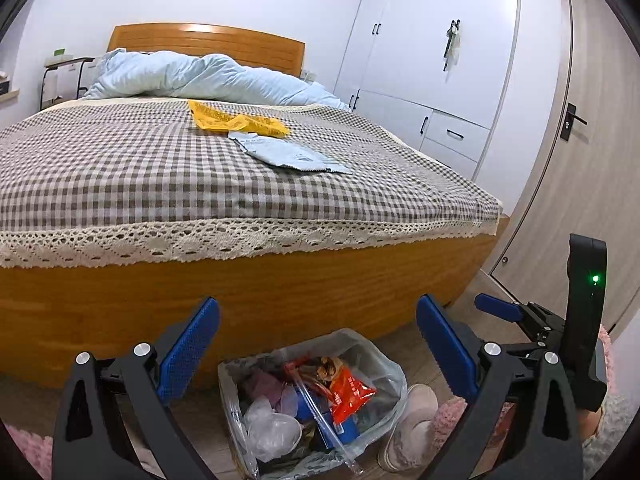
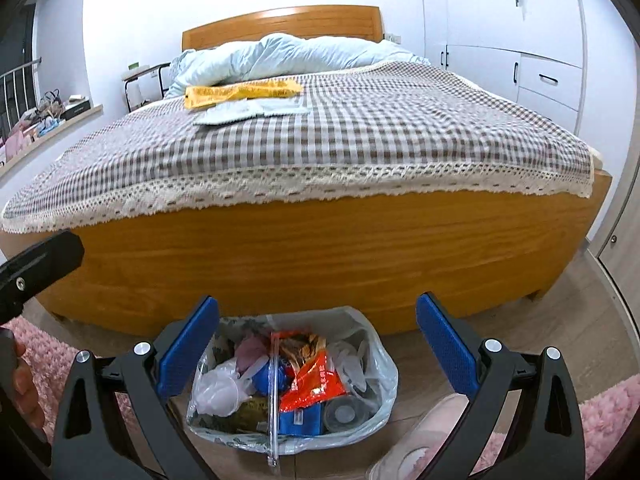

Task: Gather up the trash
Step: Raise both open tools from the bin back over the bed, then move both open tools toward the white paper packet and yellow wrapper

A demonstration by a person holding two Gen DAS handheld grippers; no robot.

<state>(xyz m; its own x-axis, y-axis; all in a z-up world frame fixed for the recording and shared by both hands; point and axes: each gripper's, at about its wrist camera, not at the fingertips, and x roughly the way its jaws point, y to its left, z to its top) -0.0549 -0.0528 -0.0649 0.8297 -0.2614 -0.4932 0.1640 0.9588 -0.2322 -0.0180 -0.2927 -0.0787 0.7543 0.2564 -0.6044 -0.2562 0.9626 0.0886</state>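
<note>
A bin lined with a clear plastic bag (image 1: 384, 364) (image 2: 382, 368) stands on the floor at the foot of the bed, full of wrappers, among them a red snack packet (image 1: 348, 394) (image 2: 312, 384). On the checked bedspread lie a yellow plastic bag (image 1: 236, 120) (image 2: 240, 92) and a pale blue-white mailer (image 1: 288, 152) (image 2: 244, 112) touching it. My left gripper (image 1: 318, 344) hangs open above the bin, nothing between its blue pads. My right gripper (image 2: 318, 340) is open and empty over the bin too; it also shows at the right of the left wrist view (image 1: 496, 306).
The wooden bed frame (image 1: 280, 292) rises just behind the bin. A rumpled light blue duvet (image 1: 208, 76) lies by the headboard. A white wardrobe (image 1: 432, 60) and a door (image 1: 580, 152) stand to the right. A slippered foot (image 1: 412, 416) and pink fluffy rug (image 2: 608, 412) flank the bin.
</note>
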